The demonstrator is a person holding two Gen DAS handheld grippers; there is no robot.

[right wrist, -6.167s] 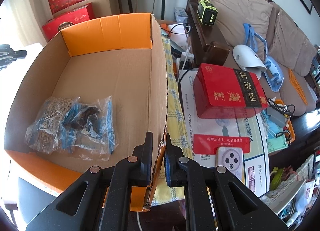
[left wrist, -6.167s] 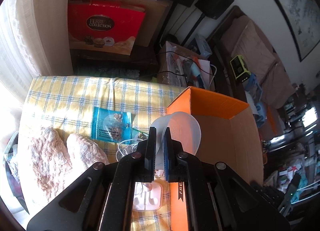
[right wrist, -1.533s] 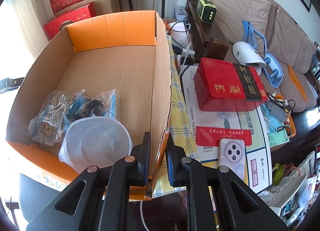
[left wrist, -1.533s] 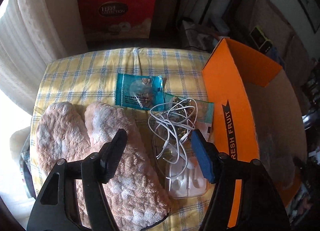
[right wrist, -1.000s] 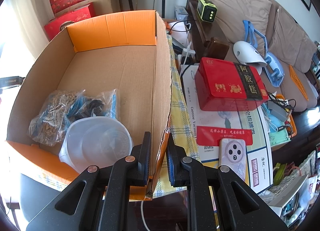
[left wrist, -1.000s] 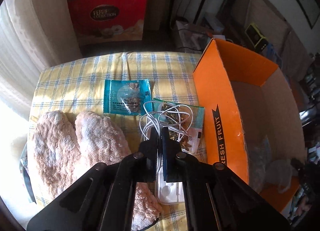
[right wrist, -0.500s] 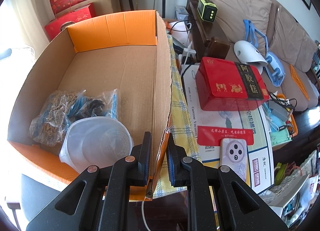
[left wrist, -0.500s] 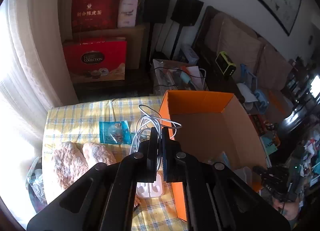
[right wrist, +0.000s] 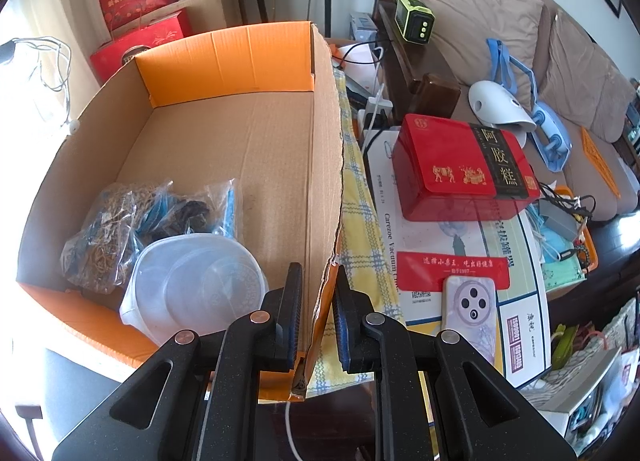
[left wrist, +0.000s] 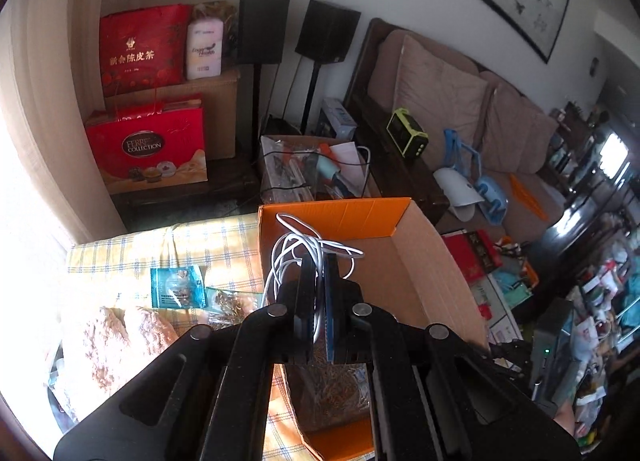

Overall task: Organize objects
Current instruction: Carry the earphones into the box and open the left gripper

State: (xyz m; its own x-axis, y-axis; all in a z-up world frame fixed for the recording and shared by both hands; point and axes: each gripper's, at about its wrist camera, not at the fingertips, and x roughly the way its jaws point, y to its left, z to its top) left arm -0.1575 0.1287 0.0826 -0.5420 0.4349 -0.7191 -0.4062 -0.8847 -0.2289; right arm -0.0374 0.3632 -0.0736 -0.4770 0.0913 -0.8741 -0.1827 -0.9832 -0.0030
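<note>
Both grippers grip: left gripper (left wrist: pixel 319 261) pinches the white earphone cable (left wrist: pixel 298 247) above the cardboard box (right wrist: pixel 224 141); right gripper (right wrist: pixel 316 281) apparently clamps its right wall.

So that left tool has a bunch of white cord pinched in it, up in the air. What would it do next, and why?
Probably carry the white cord a little further over the cardboard box, lower it inside, then open. The left tool is shut on the cord at the box's near wall, not yet over its floor, where a plastic container and a bag already lie. The right tool grips the box wall, steadying it.
</note>
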